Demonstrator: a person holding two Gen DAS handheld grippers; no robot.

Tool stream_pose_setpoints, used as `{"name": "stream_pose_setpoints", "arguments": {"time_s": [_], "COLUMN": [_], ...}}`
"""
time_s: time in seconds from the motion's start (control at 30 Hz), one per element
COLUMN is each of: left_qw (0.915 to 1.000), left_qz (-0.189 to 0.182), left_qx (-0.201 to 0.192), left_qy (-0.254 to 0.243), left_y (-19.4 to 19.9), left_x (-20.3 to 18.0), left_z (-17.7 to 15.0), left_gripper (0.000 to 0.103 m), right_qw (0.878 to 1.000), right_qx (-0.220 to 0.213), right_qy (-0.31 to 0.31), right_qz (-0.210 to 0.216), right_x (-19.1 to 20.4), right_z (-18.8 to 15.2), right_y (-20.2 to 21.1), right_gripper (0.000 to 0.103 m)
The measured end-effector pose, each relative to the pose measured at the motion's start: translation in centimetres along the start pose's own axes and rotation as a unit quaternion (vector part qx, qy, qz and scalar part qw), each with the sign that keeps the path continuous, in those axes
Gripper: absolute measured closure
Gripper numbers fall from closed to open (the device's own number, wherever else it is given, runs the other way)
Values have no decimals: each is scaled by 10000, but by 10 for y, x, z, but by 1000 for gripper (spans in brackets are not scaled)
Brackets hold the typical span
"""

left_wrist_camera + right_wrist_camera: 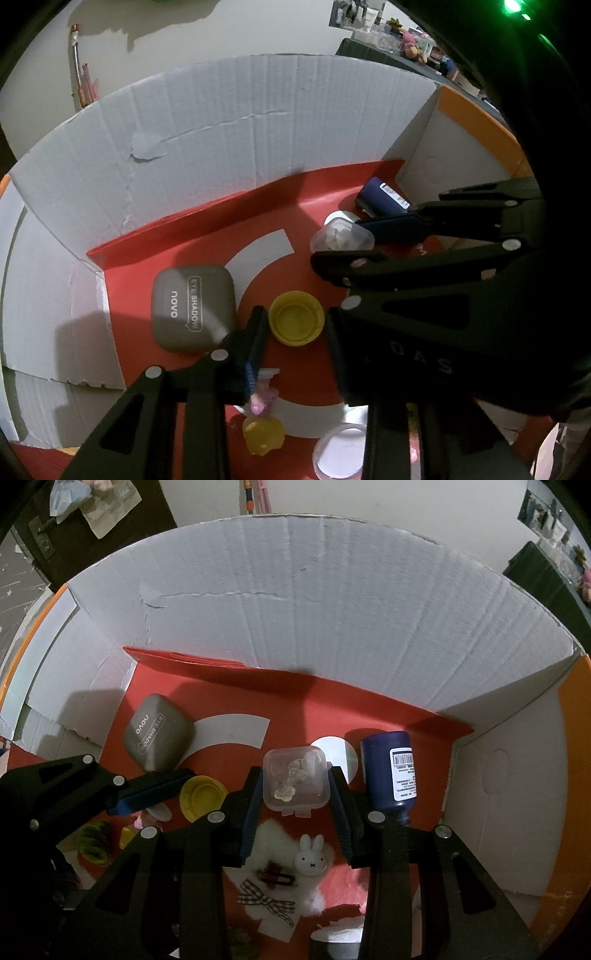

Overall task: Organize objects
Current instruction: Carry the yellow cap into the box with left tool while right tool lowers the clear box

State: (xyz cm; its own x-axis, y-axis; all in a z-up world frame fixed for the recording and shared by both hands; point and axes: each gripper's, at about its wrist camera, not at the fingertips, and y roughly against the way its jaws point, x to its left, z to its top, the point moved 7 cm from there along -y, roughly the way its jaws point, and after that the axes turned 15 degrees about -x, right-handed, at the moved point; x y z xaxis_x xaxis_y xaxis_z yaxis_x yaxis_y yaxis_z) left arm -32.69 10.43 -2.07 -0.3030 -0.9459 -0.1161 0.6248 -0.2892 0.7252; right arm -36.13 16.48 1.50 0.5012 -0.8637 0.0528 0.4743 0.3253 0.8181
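Inside the cardboard box (pixel 332 602), on its red floor, the right tongs (pixel 295 805) pinched a clear plastic case (pixel 295 775). Left tongs (pixel 295 343) stood slightly parted around a yellow cap (pixel 295 317), not pressing it, beside the grey eyeshadow case (pixel 192 306).

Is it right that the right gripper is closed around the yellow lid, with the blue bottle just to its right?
Not quite. The right wrist view shows the right gripper closed around the clear plastic box, not the yellow lid, which lies off to the left of it. The blue bottle is just to its right, as you said.
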Motion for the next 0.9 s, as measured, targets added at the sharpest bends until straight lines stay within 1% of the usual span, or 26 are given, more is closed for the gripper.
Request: {"name": "stream_pose_setpoints", "arguments": {"time_s": [0.07,0.13,0.2,0.23,0.27,0.37,0.43,0.6,0.9], "left_qw": [10000,10000,10000,10000,10000,10000,10000,9999,9999], "left_qz": [-4,-32,-29,-26,-26,-32,-39,-38,-38], "left_qx": [-1,2,-1,-3,-4,-6,-7,-25,-78], "left_qy": [3,9,10,18,22,37,60,97,97], "left_y": [1,0,1,1,1,1,2,5,8], "left_x": [-1,-1,-2,-3,-3,-6,-4,3,-5], "left_z": [0,0,0,0,0,-1,0,-5,-6], "left_gripper": [66,62,62,62,62,61,58,58,58], "right_qw": [10000,10000,10000,10000,10000,10000,10000,9999,10000], "right_qx": [-1,-3,0,2,7,10,4,5,15], "right_qy": [6,9,28,30,36,44,58,125,51], "right_qz": [1,-1,-9,-15,-23,-6,0,-40,-11], "right_x": [-1,-2,-3,2,21,22,23,26,28], "right_z": [-1,-2,-3,-2,0,-2,-3,-5,-9], "right_y": [1,2,3,2,-7,-6,-5,-3,2], "right_gripper": [69,69,69,69,68,66,64,64,64]}}
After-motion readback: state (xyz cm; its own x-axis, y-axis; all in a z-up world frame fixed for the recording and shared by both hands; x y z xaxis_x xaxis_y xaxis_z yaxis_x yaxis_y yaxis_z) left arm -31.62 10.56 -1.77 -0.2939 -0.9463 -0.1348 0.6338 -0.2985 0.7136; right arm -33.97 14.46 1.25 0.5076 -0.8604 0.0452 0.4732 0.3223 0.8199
